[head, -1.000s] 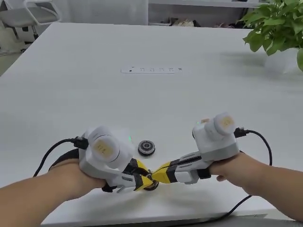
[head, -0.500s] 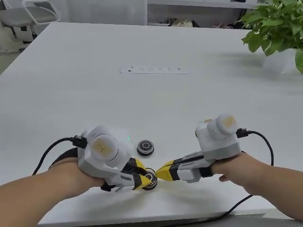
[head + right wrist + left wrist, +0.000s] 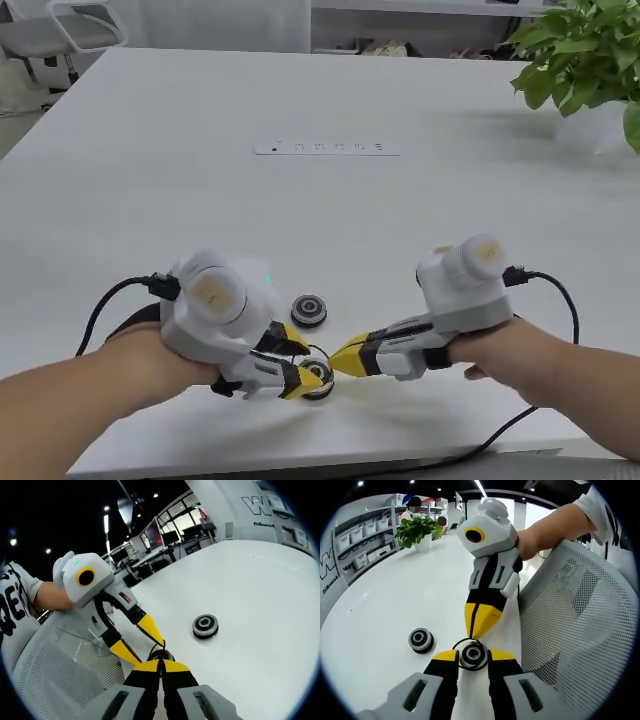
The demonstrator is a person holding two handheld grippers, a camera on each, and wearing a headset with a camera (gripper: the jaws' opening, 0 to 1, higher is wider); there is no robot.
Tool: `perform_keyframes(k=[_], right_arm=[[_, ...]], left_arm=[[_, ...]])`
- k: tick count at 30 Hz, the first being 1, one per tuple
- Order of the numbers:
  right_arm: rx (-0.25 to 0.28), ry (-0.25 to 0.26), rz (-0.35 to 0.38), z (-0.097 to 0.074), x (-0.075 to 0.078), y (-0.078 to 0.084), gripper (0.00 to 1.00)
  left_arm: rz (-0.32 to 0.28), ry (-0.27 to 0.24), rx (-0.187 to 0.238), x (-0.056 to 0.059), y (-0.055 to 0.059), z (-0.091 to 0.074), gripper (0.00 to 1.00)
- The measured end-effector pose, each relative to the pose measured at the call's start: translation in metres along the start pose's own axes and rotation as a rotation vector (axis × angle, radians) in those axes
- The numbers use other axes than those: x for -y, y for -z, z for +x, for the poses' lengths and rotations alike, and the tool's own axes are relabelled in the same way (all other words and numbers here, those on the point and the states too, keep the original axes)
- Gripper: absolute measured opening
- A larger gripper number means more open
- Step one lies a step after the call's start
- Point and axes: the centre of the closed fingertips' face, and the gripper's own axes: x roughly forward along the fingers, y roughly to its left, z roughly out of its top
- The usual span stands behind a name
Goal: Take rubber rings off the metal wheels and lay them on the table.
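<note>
The left gripper [image 3: 473, 657] stays clamped on the near wheel [image 3: 318, 378]. The right gripper [image 3: 161, 664], jaws closed on the rubber ring [image 3: 458, 643], now sits farther right than a second ago; the ring loops partly off, so removal is under way; a second wheel [image 3: 309, 310] lies just beyond.

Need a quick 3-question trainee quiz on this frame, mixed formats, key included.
1. True or false: the left gripper clamps a small round metal wheel between its jaws.
2. What does the right gripper pinch at its tips? A) a thin black rubber ring B) a power cable C) a plant leaf
3. How many other wheels lie free on the white table?
Key: 1 true. 2 A. 3 one, the second wheel, just beyond the grippers.
</note>
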Motion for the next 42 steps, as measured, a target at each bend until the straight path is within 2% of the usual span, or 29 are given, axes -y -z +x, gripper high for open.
perform_keyframes(k=[7, 12, 20, 23, 27, 36, 42], right_arm=[[0.013, -0.011, -0.004, -0.001, -0.005, -0.005, 0.0], [0.026, -0.018, -0.009, -0.003, -0.009, -0.01, 0.0], [0.04, -0.025, -0.016, -0.002, -0.013, -0.019, 0.0], [0.042, -0.027, -0.021, 0.0, -0.014, -0.022, 0.0], [0.04, -0.032, -0.027, 0.004, -0.016, -0.025, 0.0], [0.032, -0.038, -0.037, 0.017, -0.018, -0.031, 0.0], [0.02, -0.034, -0.04, 0.027, -0.017, -0.032, 0.0]], left_arm=[[-0.009, -0.001, 0.015, 0.004, -0.006, -0.015, 0.28], [-0.008, -0.013, 0.02, 0.003, -0.005, -0.028, 0.32], [-0.041, -0.05, 0.03, -0.003, 0.001, -0.05, 0.41], [-0.059, -0.07, 0.026, -0.007, 0.006, -0.06, 0.45], [-0.071, -0.094, 0.03, -0.011, 0.01, -0.071, 0.47], [-0.098, -0.141, 0.045, -0.017, 0.012, -0.089, 0.54], [-0.113, -0.157, 0.036, -0.018, 0.019, -0.096, 0.6]])
